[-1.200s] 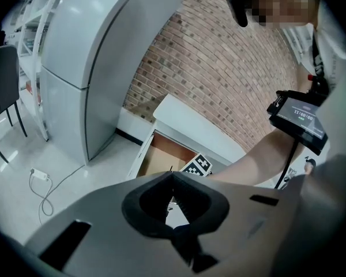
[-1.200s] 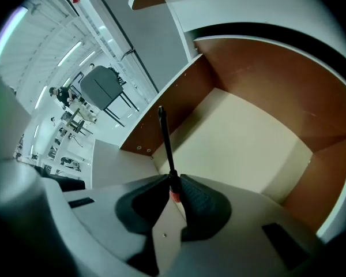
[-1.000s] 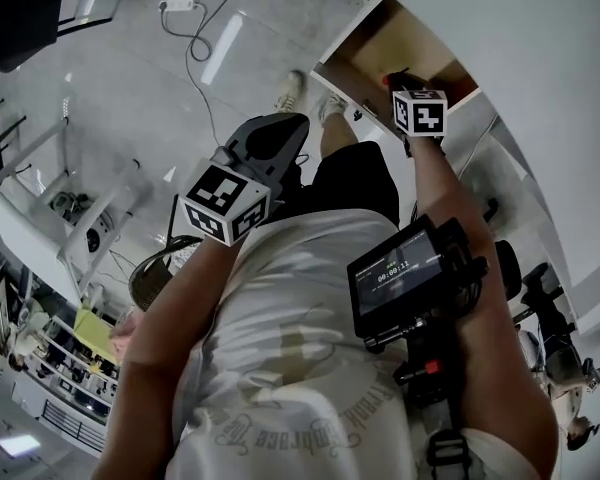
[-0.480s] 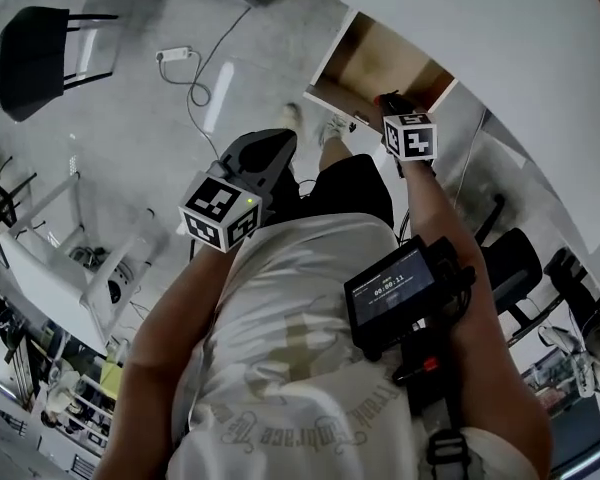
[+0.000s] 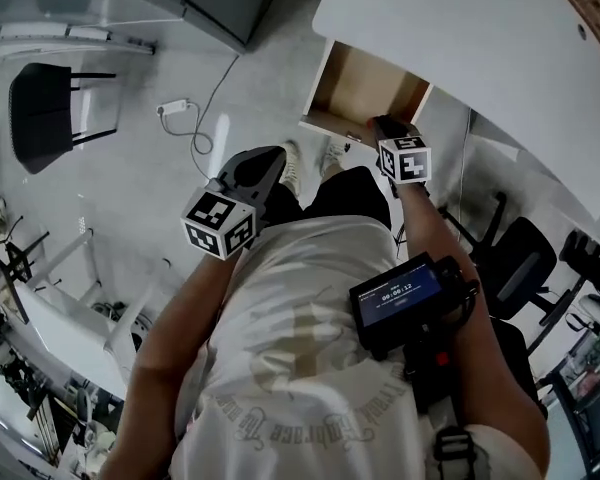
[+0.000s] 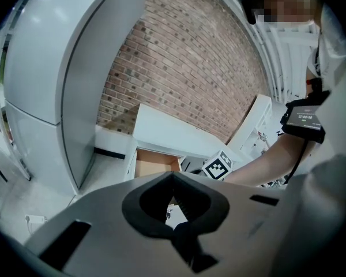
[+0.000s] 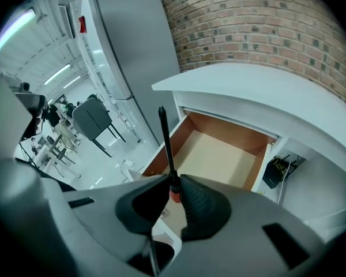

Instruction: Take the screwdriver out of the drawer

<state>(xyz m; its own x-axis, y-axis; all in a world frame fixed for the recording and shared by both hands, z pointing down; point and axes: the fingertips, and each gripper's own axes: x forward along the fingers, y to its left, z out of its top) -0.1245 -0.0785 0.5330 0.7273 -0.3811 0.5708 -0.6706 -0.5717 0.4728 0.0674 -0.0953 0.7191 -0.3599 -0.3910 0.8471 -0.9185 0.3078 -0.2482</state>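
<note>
Risen from the drawer (image 7: 219, 154), right tool (image 7: 173, 188) clamps the screwdriver (image 7: 166, 137), shaft jutting beyond

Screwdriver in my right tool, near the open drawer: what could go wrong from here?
1. The right tool pinches the screwdriver only at its thin red neck, so it could pivot or drop into the drawer.
2. Its long shaft sticks out beyond the tool and might catch the desk top overhanging the drawer.
</note>
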